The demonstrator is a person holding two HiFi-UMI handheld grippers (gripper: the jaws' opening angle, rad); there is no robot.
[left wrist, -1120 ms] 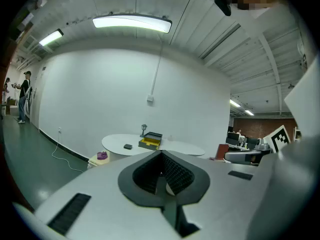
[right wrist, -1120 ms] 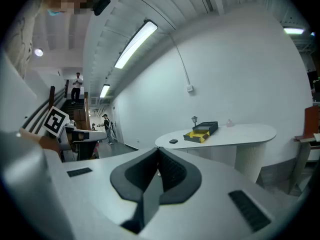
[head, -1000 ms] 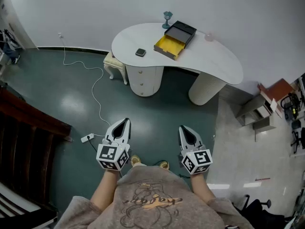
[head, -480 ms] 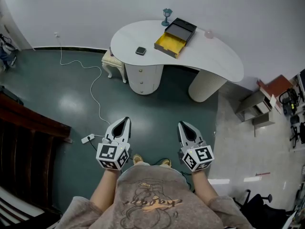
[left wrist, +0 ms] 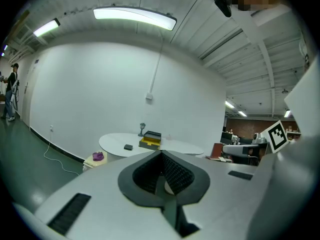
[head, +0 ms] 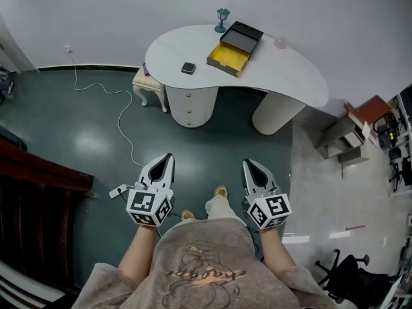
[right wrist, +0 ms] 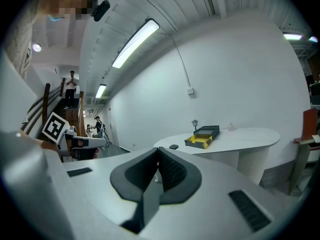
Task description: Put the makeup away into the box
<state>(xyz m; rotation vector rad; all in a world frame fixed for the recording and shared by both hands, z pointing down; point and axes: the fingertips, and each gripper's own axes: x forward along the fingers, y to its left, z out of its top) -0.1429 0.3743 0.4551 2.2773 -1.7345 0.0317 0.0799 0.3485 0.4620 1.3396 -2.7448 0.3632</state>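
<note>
A black box [head: 235,46] with a yellow inside lies open on the white curved table [head: 290,76], far ahead of me. A small dark makeup compact [head: 188,68] sits on the table to the box's left. My left gripper [head: 168,156] and right gripper [head: 248,164] hang side by side over the green floor, well short of the table; both are shut with nothing in them. The left gripper view shows its closed jaws [left wrist: 161,153] with the box [left wrist: 150,140] and compact [left wrist: 128,147] far beyond. The right gripper view shows the same box [right wrist: 203,137] and compact [right wrist: 173,146].
A small teal lamp [head: 222,19] and a pink item [head: 279,42] stand at the table's back. A stool [head: 147,82] is tucked at the table's left. A white cable with a power strip [head: 118,190] crosses the floor. Dark wooden furniture [head: 32,192] is left, shelves [head: 344,148] right.
The person has stepped forward, one leg now showing ahead between the grippers. The table sits slightly higher and further left in view. Both grippers stay shut.
</note>
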